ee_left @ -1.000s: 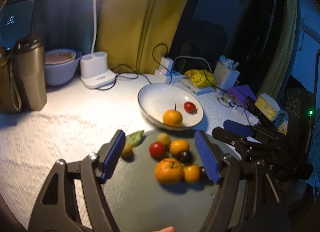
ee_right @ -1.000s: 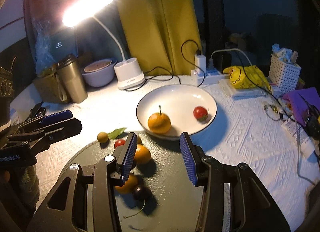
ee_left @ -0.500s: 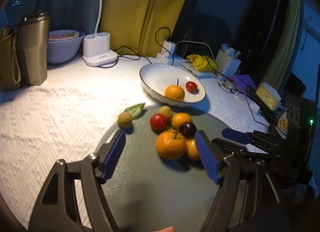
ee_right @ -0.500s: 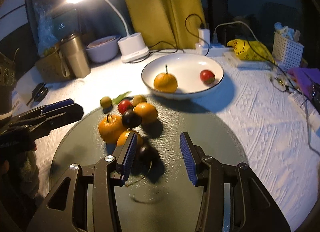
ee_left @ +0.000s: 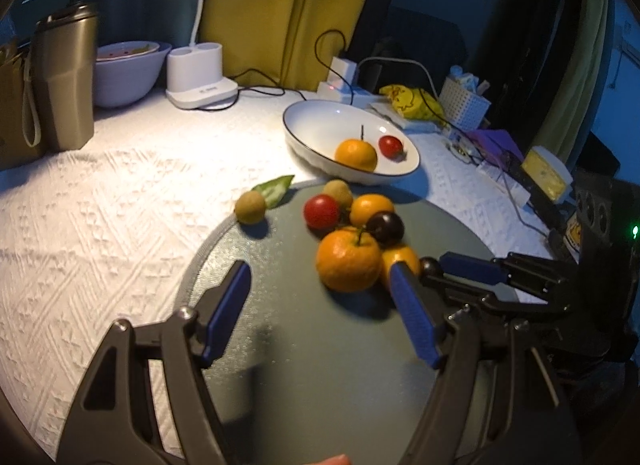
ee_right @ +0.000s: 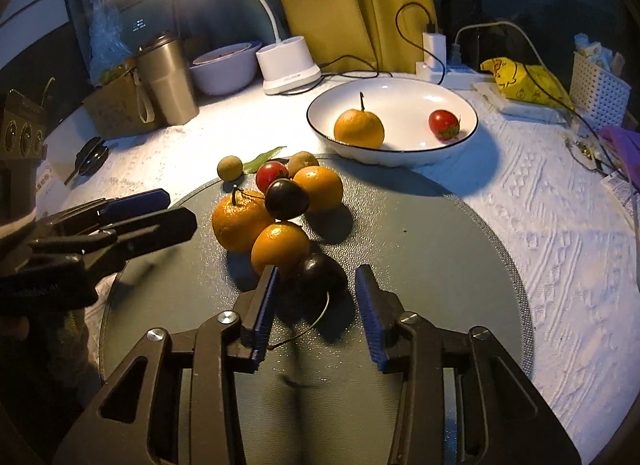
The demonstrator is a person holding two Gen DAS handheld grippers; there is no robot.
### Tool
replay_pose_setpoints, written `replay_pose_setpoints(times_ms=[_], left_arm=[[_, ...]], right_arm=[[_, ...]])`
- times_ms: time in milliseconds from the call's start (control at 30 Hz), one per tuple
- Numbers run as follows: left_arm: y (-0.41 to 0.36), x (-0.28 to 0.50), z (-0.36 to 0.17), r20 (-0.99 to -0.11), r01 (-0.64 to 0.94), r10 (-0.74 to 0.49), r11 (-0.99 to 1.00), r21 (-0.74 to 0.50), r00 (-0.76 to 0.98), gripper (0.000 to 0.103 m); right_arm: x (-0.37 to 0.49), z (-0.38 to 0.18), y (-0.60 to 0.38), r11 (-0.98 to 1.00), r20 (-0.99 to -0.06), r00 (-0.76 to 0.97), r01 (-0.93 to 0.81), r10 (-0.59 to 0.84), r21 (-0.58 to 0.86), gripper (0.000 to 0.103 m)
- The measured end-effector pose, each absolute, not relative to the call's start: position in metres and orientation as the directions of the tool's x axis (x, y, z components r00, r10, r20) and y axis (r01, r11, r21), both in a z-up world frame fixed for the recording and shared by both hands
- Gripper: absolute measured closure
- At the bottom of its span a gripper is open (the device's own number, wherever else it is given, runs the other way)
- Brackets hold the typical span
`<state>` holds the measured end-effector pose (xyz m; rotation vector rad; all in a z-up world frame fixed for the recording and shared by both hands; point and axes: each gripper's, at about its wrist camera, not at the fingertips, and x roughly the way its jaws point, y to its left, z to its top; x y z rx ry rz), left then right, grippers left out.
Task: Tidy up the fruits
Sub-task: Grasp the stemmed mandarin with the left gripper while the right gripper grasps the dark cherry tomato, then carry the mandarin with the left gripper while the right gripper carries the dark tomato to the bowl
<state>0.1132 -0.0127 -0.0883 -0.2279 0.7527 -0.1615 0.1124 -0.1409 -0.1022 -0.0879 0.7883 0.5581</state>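
Right wrist view: the right tool (ee_right: 316, 305) is set low over the round grey mat (ee_right: 440, 257), and its jaws have just been closing. A dark cherry (ee_right: 320, 275) with a long curved stem lies between the two blue pads, close to the left pad, but no pressing contact is seen, so nothing is gripped yet. Just beyond it a cluster of fruit is packed together: a small orange (ee_right: 280, 245), a larger orange (ee_right: 240, 221), a second dark cherry (ee_right: 286, 199), another orange (ee_right: 320, 189) and a red tomato (ee_right: 272, 175). A white bowl (ee_right: 400, 153) stands at the far edge of the mat and already holds an orange and a tomato.

In the left wrist view the left tool (ee_left: 320, 305) is held moderately wide over the mat, with nothing between its pads; the larger orange sits just ahead of its right pad.

The step in hand is judged to be the pickup of the near cherry. For the next move, the jaws would need to be closed gently on the fruit, clear of the neighbouring small orange, before it is lifted toward the bowl.
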Motion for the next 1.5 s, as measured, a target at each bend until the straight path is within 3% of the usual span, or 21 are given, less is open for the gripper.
replay_pose_setpoints(times_ms=[200, 300, 633, 933, 1500], left_arm=[[-0.022, 0.121, -0.091, -0.675, 0.086, -0.23, 0.967, -0.24, 0.701, 0.03], [-0.025, 0.126, -0.093, -0.684, 0.089, -0.225, 0.969, -0.229, 0.694, 0.03], [-0.03, 0.139, -0.1, -0.705, 0.109, -0.25, 0.965, -0.24, 0.663, 0.031], [-0.034, 0.143, -0.098, -0.696, 0.153, -0.285, 0.957, -0.247, 0.659, 0.059], [-0.032, 0.128, -0.077, -0.666, 0.172, -0.284, 0.958, -0.231, 0.69, 0.06]], right_arm=[[0.115, -0.102, -0.143, 0.846, -0.694, 0.561, -0.518, 0.451, 0.131, 0.063], [0.117, -0.103, -0.144, 0.845, -0.7, 0.557, -0.52, 0.447, 0.125, 0.072], [0.12, -0.104, -0.146, 0.829, -0.695, 0.542, -0.542, 0.472, 0.141, 0.073], [0.124, -0.102, -0.157, 0.842, -0.684, 0.563, -0.52, 0.464, 0.143, 0.073], [0.122, -0.084, -0.163, 0.851, -0.66, 0.6, -0.511, 0.453, 0.121, 0.073]])
